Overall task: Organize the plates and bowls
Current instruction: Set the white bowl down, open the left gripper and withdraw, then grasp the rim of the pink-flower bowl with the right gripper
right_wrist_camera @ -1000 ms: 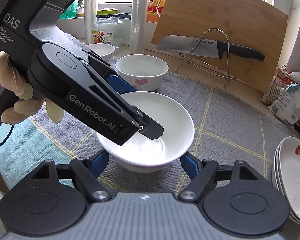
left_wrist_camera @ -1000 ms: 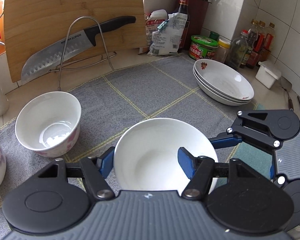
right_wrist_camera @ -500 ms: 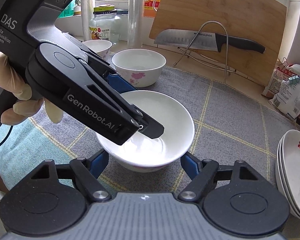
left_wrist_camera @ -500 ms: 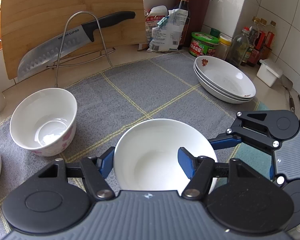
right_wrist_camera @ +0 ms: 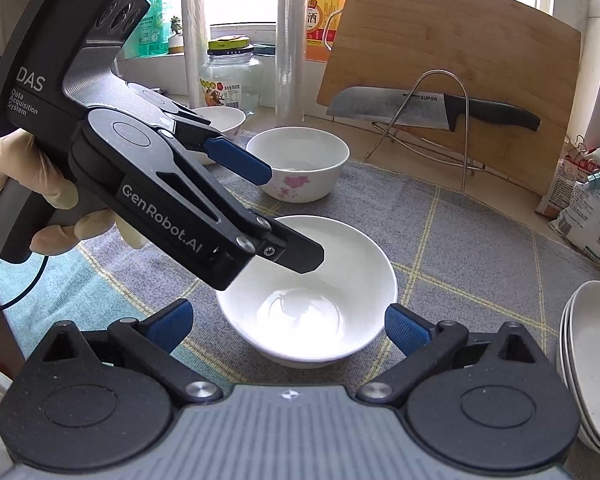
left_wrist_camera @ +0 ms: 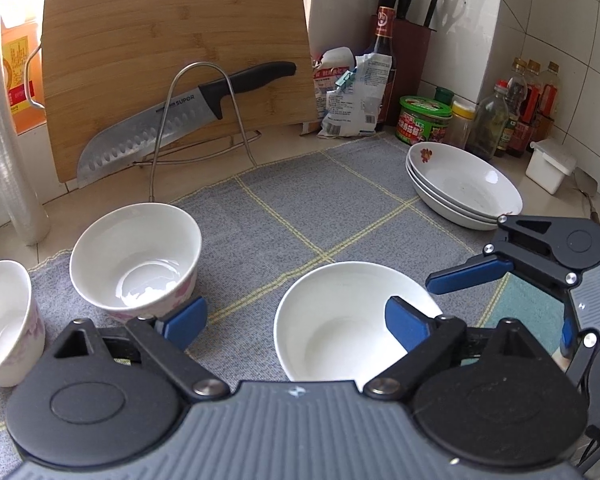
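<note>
1. Bowl (right_wrist_camera: 308, 292) sits on the grey mat (right_wrist_camera: 460, 232), and we see it between both grippers.
2. Our left gripper (left_wrist_camera: 296, 322) is opening; one finger (left_wrist_camera: 406, 328) hangs over the bowl's rim, gripping nothing.
3. Our right gripper (right_wrist_camera: 286, 326) is opening, fingers clear either side.

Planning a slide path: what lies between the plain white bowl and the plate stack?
Only bare grey cloth between bowl and plate stack, per the right wrist view.
</note>
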Available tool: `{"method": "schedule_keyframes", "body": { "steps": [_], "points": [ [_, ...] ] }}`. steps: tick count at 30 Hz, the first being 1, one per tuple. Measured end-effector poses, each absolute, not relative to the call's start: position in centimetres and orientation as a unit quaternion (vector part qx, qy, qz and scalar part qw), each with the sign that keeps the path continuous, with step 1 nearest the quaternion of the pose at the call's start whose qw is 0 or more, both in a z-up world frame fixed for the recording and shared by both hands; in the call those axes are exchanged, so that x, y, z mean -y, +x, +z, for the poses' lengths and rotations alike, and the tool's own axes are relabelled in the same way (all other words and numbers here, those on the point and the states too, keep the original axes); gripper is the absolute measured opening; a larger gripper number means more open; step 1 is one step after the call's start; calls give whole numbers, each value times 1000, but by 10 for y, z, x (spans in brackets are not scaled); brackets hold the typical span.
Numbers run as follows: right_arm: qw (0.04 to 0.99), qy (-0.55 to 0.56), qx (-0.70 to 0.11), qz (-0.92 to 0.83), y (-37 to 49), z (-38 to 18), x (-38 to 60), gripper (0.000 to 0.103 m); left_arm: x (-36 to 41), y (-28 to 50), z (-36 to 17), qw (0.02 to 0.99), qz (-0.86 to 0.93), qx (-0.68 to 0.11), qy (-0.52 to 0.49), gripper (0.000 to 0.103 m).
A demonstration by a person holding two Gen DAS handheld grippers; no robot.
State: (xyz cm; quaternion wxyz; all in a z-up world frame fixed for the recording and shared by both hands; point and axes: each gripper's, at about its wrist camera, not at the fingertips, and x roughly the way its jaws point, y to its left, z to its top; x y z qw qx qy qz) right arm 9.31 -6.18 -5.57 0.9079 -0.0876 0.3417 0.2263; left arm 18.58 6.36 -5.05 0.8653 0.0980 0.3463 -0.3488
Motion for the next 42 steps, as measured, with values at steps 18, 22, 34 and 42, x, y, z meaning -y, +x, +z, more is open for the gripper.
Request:
{"method": "schedule_keyframes", "body": {
  "steps": [18, 22, 34, 42],
  "points": [
    [908, -9, -361, 214, 131, -35, 66, 103, -121, 188, -56, 912, -236, -328, 74, 98],
    [909, 4, -368, 197, 146, -33, 67, 103, -127, 189, -61, 919, -208, -326, 75, 98],
    [897, -10, -391, 206, 189, -19, 50, 103, -125, 203, -73, 929, -186, -307, 93, 98],
    [890, -32, -395, 225, 220, -12, 33, 103, -115, 221, -83, 928, -188, -305, 100, 98]
  ]
}}
